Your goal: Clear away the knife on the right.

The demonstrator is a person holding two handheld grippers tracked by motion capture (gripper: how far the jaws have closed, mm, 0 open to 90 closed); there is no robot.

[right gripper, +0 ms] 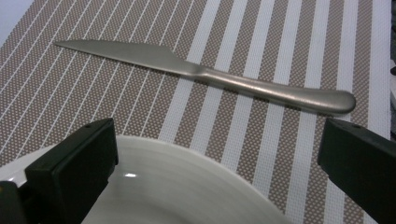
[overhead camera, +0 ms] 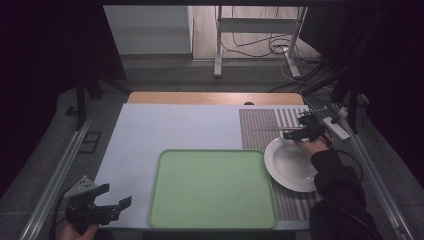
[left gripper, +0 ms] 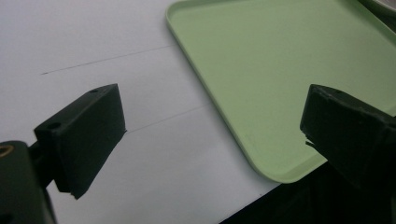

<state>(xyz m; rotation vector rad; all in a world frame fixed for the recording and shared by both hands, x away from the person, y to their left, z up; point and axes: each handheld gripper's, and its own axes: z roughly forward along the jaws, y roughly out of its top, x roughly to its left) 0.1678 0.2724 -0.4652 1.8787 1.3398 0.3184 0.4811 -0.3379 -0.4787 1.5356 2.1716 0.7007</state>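
Steel knife (right gripper: 205, 74) is seen lying on the striped placemat (right gripper: 280, 42) just beyond the white plate (right gripper: 187, 186), over whose rim the right gripper (right gripper: 217, 163) is held wide open; the left gripper (left gripper: 212, 135) is likewise spread open, well apart from the plate.

Knife (right gripper: 205, 74) behind plate (overhead camera: 290, 165) on placemat (overhead camera: 260, 125); tray (overhead camera: 212, 187) left

No readable text, labels, brands, numbers or signs anywhere
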